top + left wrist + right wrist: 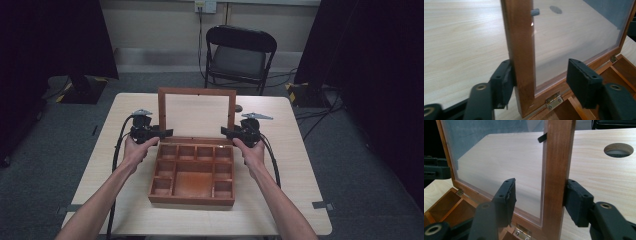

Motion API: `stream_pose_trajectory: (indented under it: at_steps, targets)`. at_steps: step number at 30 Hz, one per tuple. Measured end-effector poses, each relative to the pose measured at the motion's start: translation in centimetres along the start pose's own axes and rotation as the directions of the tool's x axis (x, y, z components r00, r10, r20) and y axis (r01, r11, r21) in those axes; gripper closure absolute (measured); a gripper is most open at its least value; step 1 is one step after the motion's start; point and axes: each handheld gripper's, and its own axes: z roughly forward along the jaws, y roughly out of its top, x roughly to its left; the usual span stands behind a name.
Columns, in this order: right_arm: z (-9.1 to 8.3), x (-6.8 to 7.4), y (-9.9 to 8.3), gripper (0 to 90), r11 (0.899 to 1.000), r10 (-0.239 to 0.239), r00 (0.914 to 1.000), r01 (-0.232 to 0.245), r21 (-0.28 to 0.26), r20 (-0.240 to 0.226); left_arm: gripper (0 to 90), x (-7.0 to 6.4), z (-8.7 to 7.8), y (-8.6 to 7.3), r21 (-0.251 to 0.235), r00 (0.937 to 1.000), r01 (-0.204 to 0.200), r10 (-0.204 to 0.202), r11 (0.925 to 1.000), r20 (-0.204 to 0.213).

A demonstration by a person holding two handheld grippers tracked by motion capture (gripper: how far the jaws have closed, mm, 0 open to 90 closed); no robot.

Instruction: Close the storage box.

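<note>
A wooden box (192, 200) with several empty compartments lies mid-table. Its glass-paned lid (197, 92) stands upright at the back on brass hinges (553, 100). My left gripper (166, 133) is open and straddles the lid's left side rail (521, 60). Its outer jaw touches the wood, while the inner jaw stands apart in front of the glass. My right gripper (226, 131) is open astride the right side rail (556, 180) in the same way, outer jaw against the wood and inner jaw off the pane. A hand holds each gripper beside the box.
The light wooden table (295, 165) has a round cable hole (618, 149) behind the lid. A black folding chair (240, 50) stands beyond the far edge. Dark curtains hang at both sides, and cables lie on the floor at the right.
</note>
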Motion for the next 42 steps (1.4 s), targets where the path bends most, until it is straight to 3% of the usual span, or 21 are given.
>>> stream_pose_trajectory:
  at_steps: [13,20,28,32,42]
  targets:
    - [-0.9,0.5,0.1,48.5,0.999,-0.034,0.9994,0.034,0.007,-0.008,50.9,-0.2,-1.1,-0.1,-0.021,0.9997,-0.023,0.023,0.9995,0.004]
    - [-1.5,0.8,0.0,48.7,1.0,-0.03,0.9992,0.03,0.008,-0.027,54.4,0.0,-2.0,0.0,-0.048,0.9989,-0.019,0.021,0.9987,0.042]
    - [-1.9,0.9,-0.2,48.0,0.999,-0.031,0.9988,0.031,0.007,-0.039,54.4,0.0,-2.5,-0.2,-0.048,0.9975,-0.031,0.034,0.9984,0.061]
    - [-2.0,1.0,-0.2,47.0,0.999,-0.032,0.9984,0.032,0.012,-0.046,53.9,-0.1,-2.7,-0.2,-0.045,0.9977,-0.015,0.018,0.9989,0.065]
    - [-2.1,1.8,-0.3,37.6,0.998,-0.042,0.998,0.044,0.038,-0.048,50.3,-0.5,-3.7,-0.4,-0.052,0.9959,-0.033,0.038,0.9981,0.082]
